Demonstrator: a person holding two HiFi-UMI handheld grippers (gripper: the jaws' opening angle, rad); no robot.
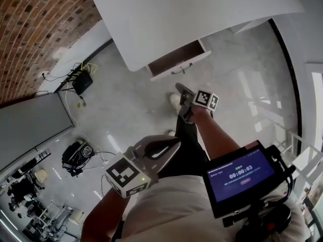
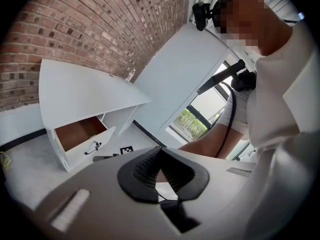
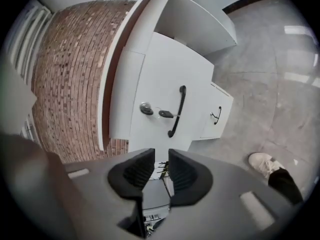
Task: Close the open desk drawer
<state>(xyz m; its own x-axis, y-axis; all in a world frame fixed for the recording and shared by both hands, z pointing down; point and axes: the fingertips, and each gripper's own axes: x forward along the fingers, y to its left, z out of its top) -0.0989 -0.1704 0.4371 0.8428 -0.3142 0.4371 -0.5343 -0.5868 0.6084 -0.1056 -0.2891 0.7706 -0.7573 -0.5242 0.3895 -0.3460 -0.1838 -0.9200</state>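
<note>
The white desk [image 1: 192,9] stands at the top of the head view, and its drawer [image 1: 174,59] is pulled out, showing a brown inside and a dark handle [image 1: 180,69] on a white front. My right gripper [image 1: 180,88] is held out above the floor, a short way in front of the drawer and not touching it. Its jaws [image 3: 161,156] stand a narrow gap apart with nothing between them. In the right gripper view the drawer front [image 3: 220,111] lies ahead. My left gripper [image 1: 169,146] hangs near the person's body, its tips [image 2: 159,153] touching and empty. The open drawer [image 2: 80,134] sits far left there.
A white cabinet door with a long black handle [image 3: 176,111] and a key in its lock [image 3: 146,108] is beside the drawer. A brick wall [image 1: 35,29], cables and a black box [image 1: 82,81] lie left. A shoe [image 1: 175,101] is on the floor, and a chest-mounted screen [image 1: 242,178] shows a timer.
</note>
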